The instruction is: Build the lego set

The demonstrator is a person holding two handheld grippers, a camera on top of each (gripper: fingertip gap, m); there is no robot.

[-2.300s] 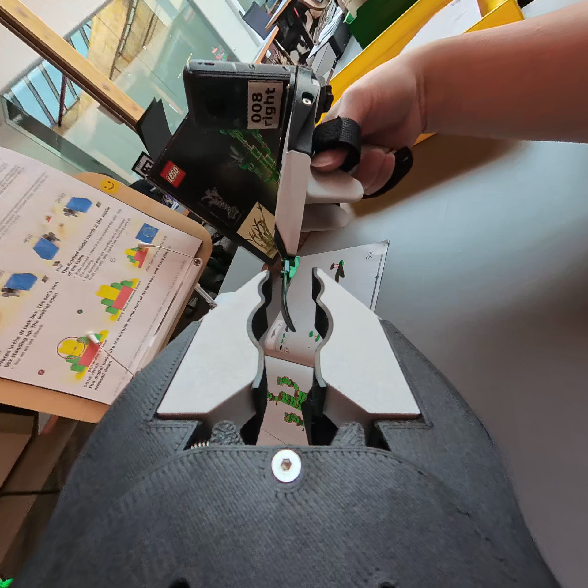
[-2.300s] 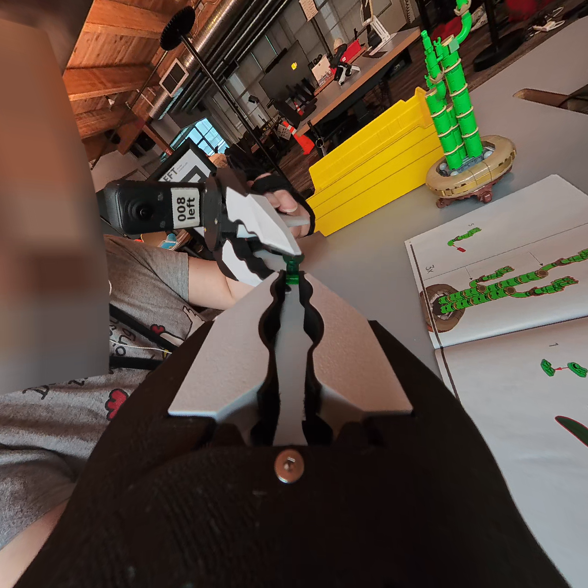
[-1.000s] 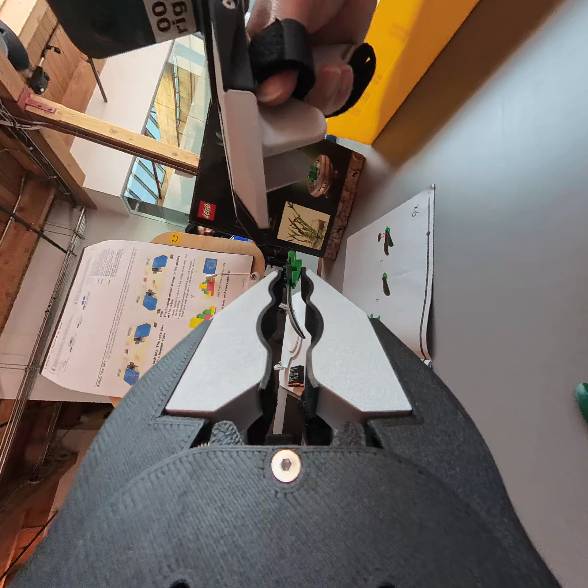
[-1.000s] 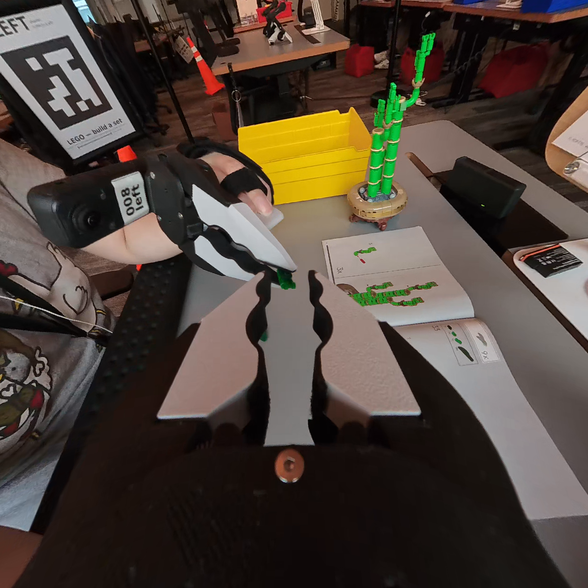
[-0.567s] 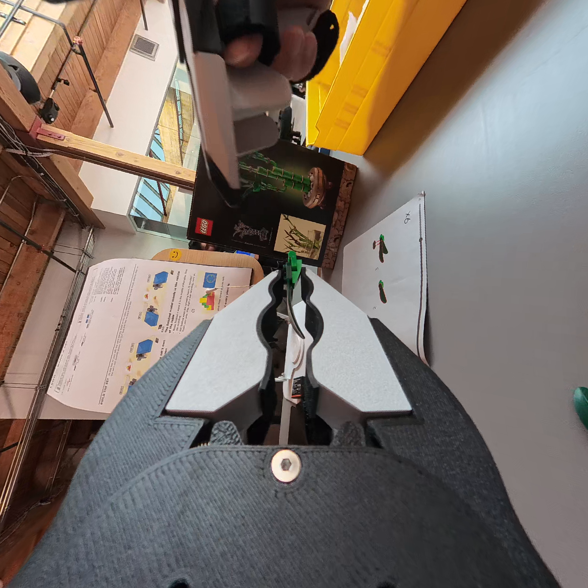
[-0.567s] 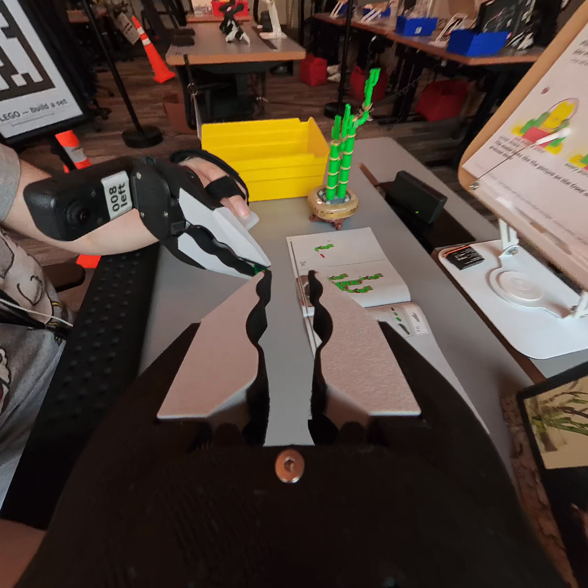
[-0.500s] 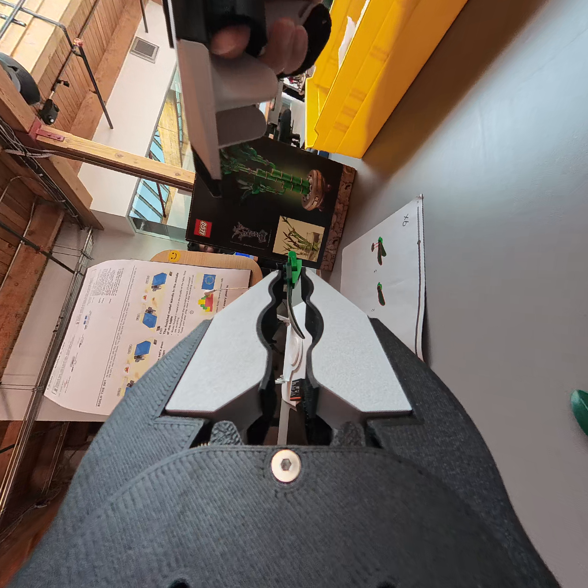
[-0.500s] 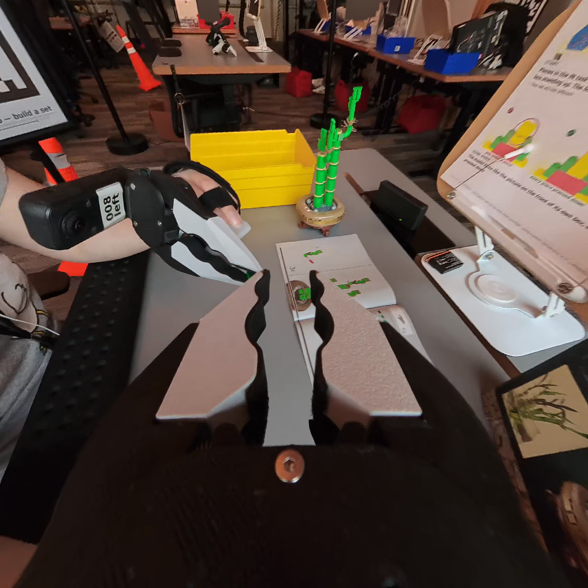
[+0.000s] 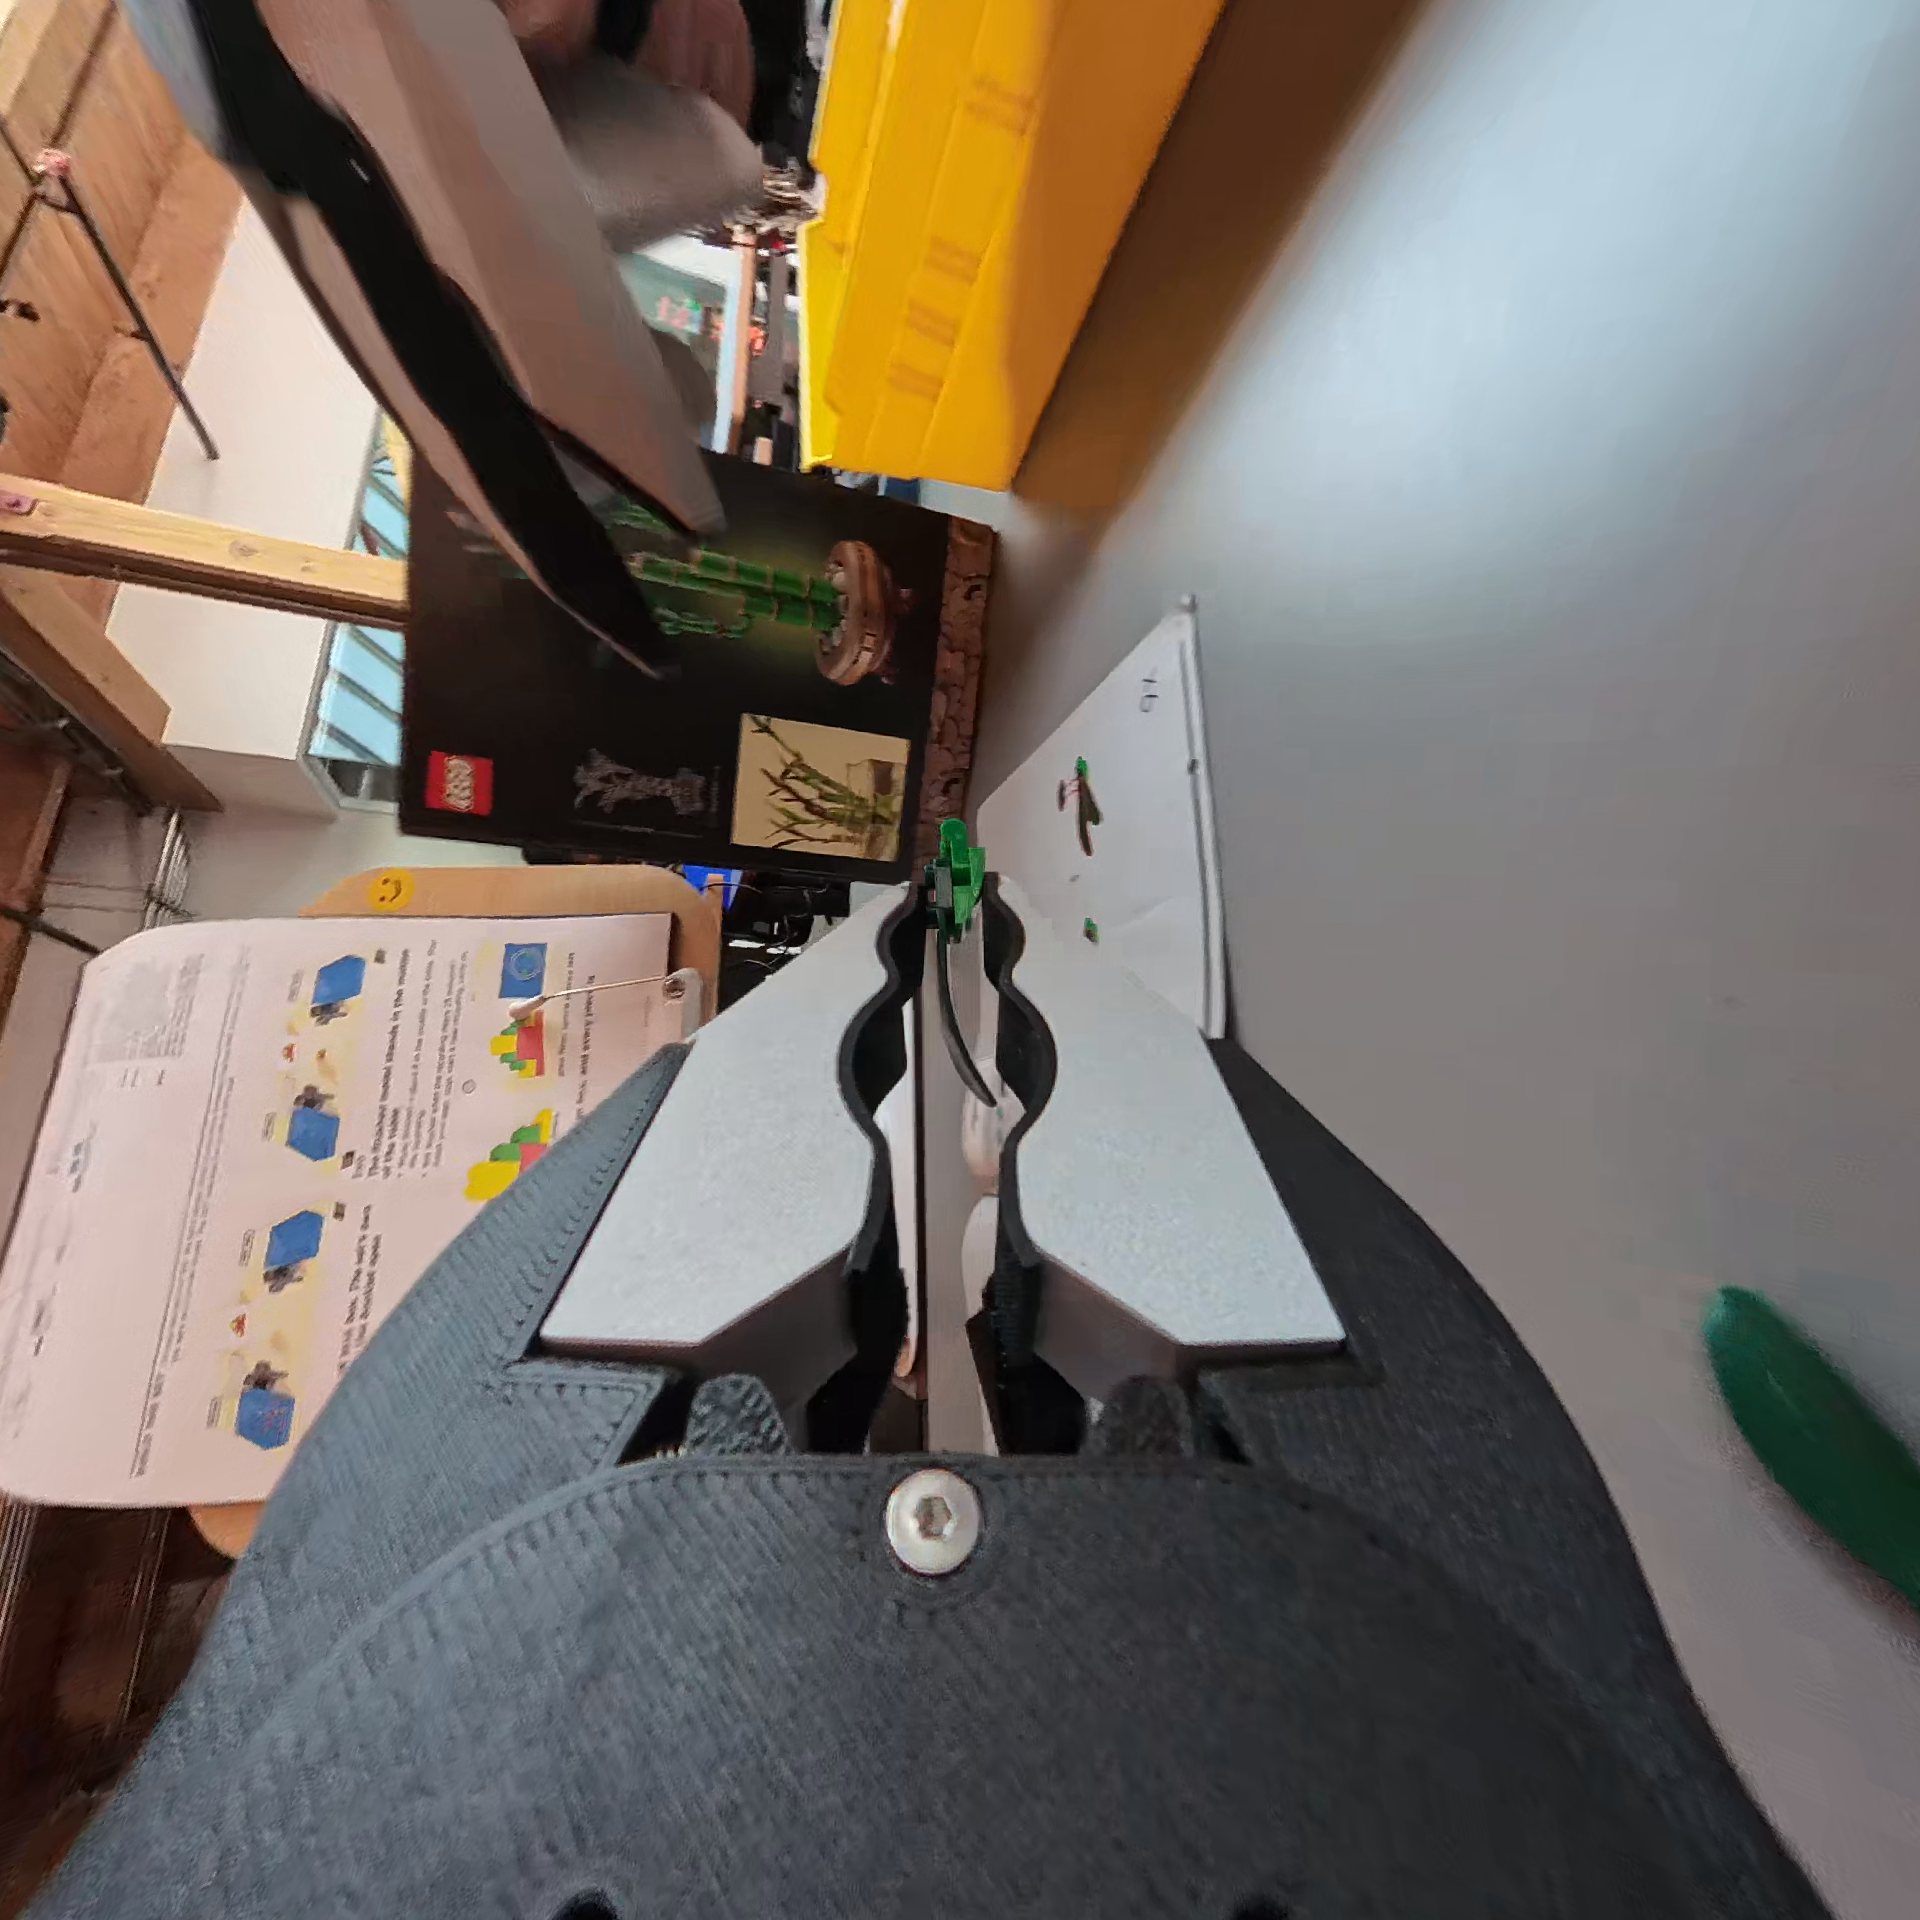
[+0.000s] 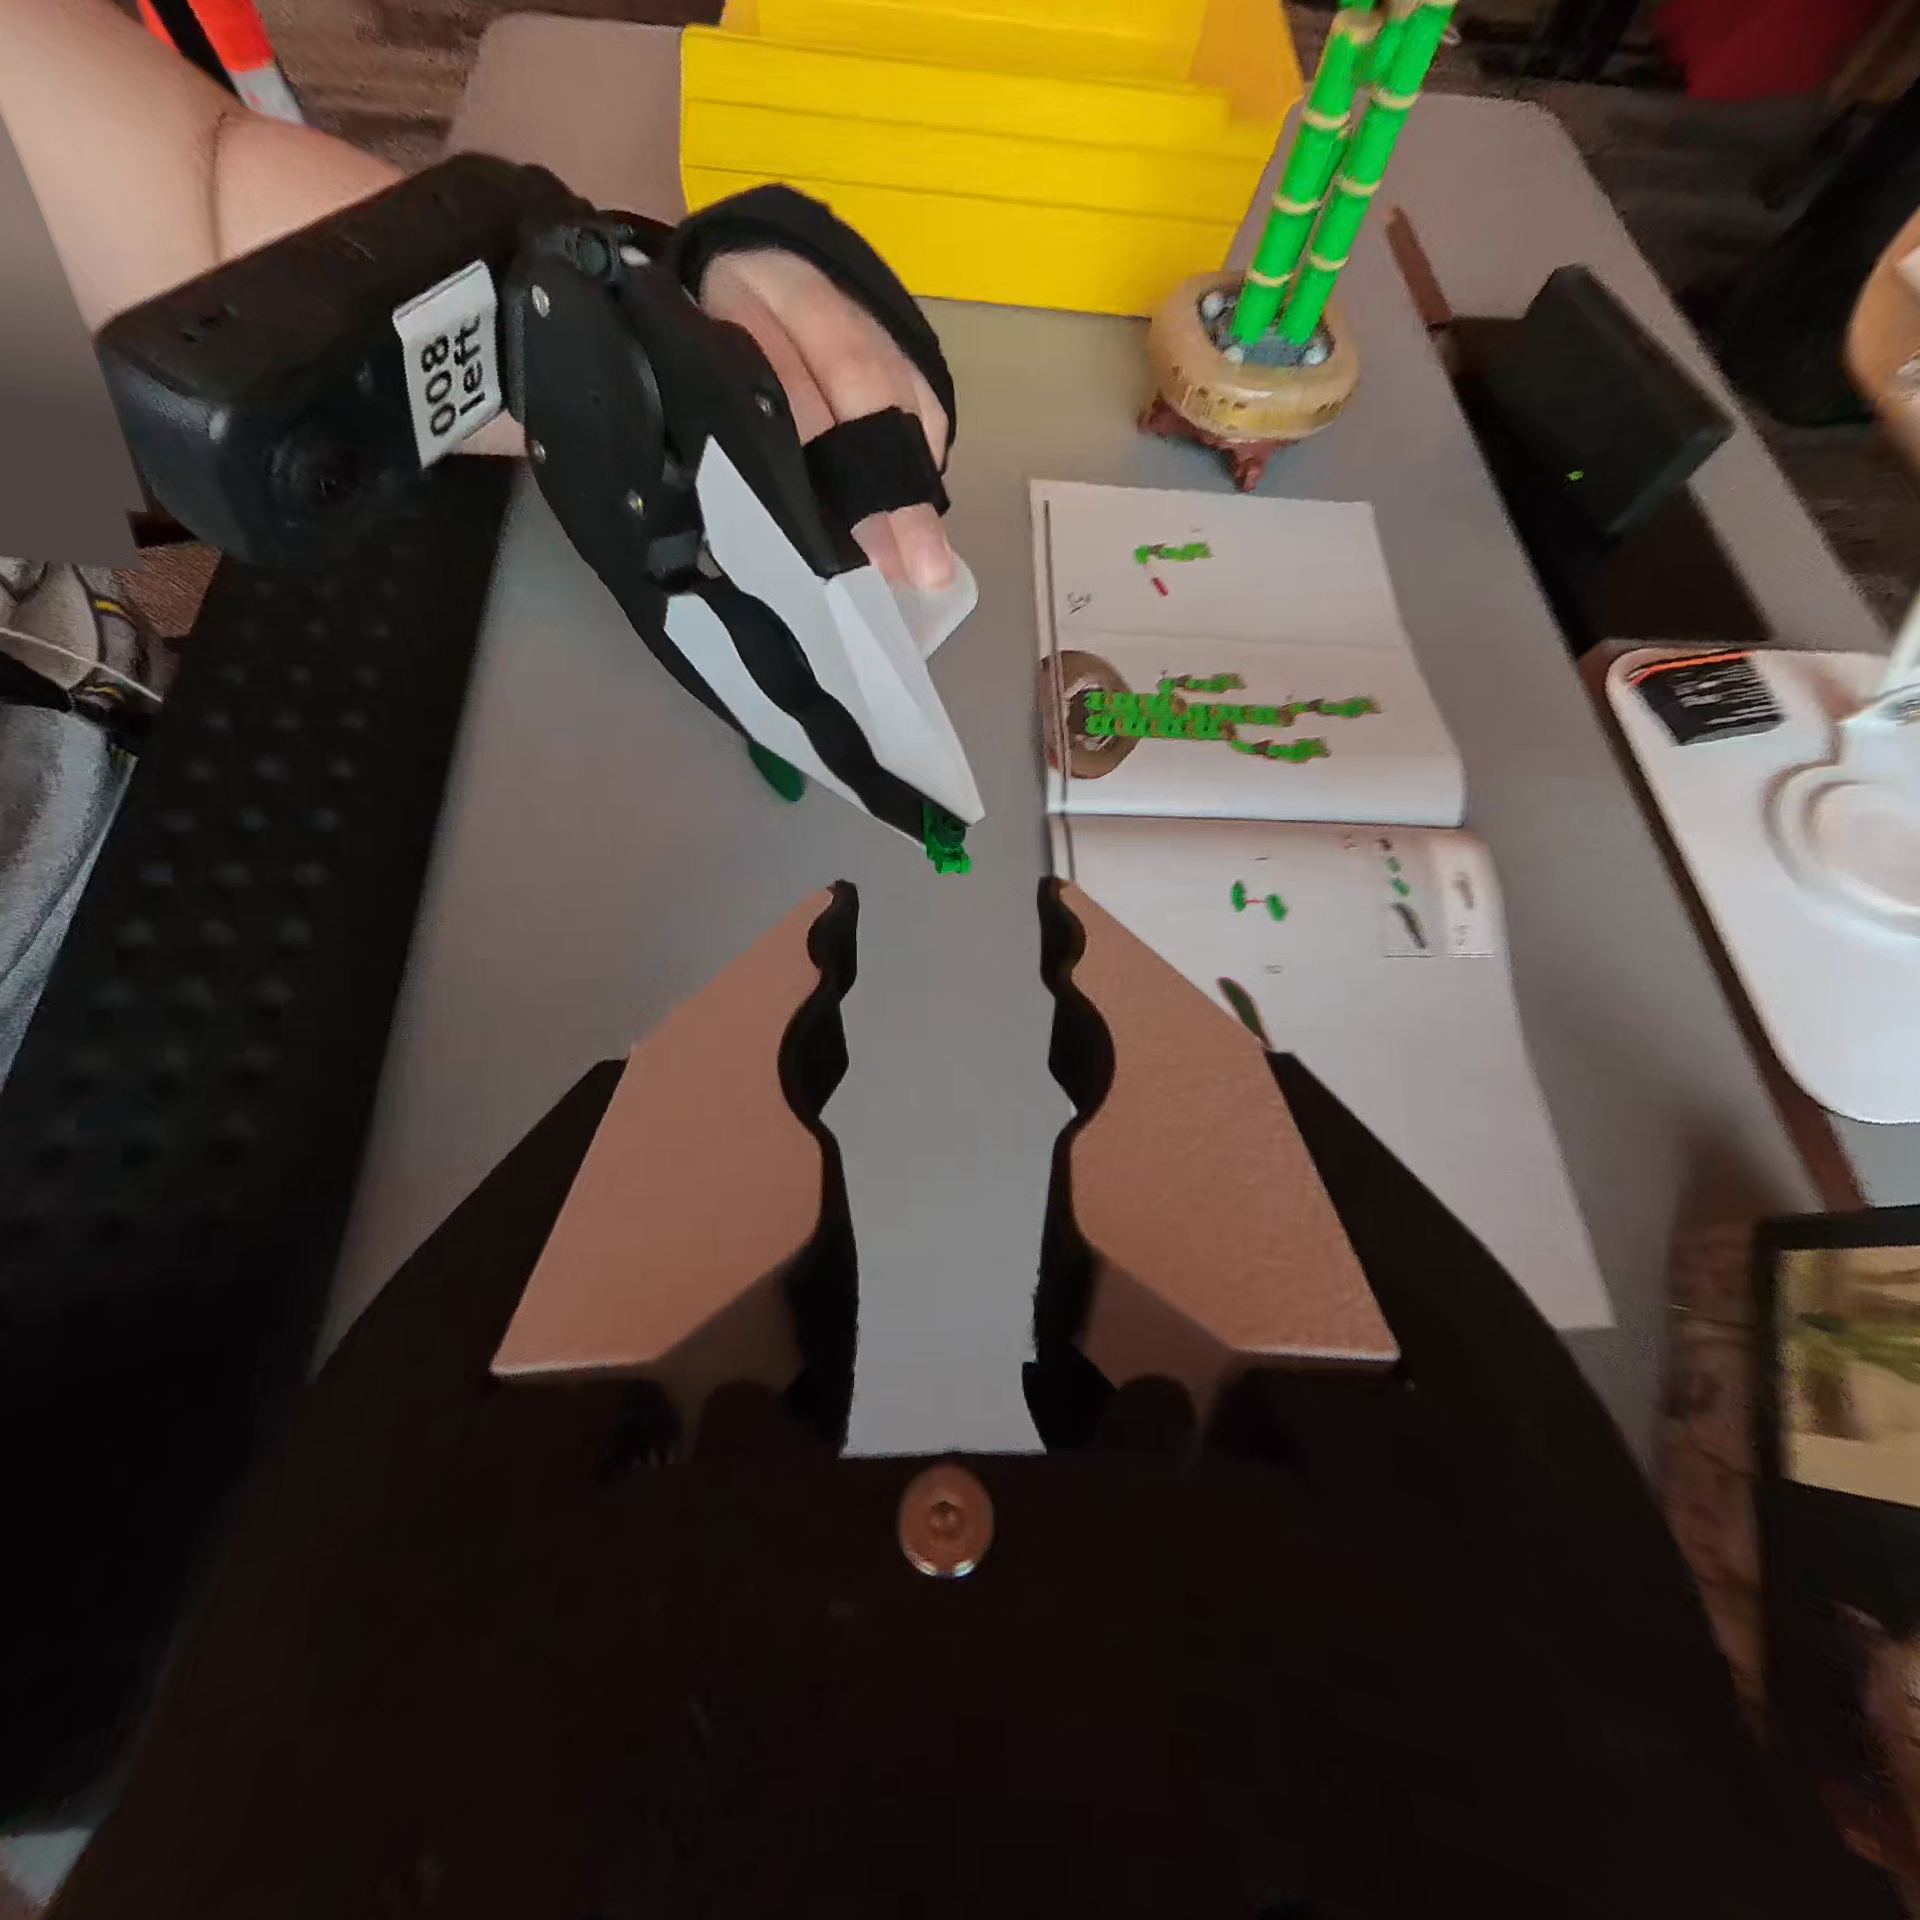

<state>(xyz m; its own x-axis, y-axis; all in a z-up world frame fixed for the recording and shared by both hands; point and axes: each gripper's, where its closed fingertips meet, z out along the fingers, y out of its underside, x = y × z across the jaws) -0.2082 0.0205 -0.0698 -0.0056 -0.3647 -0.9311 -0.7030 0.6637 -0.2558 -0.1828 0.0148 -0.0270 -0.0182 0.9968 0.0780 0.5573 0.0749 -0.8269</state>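
Observation:
My left gripper is shut on a small green leaf piece; its bright green connector sticks out past the tips and a dark curved leaf hangs back between the fingers. The right wrist view shows it too, with the leaf piece above the grey table. My right gripper is open and empty, just short of that piece; in the left wrist view it is a blurred shape at the top left. The built bamboo model stands at the far side. The instruction booklet lies open to the right.
A yellow bin stands at the far edge. A loose dark green leaf lies on the table near my left gripper. The set's box, a clipboard with a printed sheet, a white stand and a black device stand around. My hands' fingertips stand some 6 cm from each other. Left tips and right tips are each some 35 cm from the built bamboo model.
My right gripper let go of the green piece, opened and pulled back and up from my left gripper. My left gripper stays shut on the leaf piece and has tilted down toward the table.

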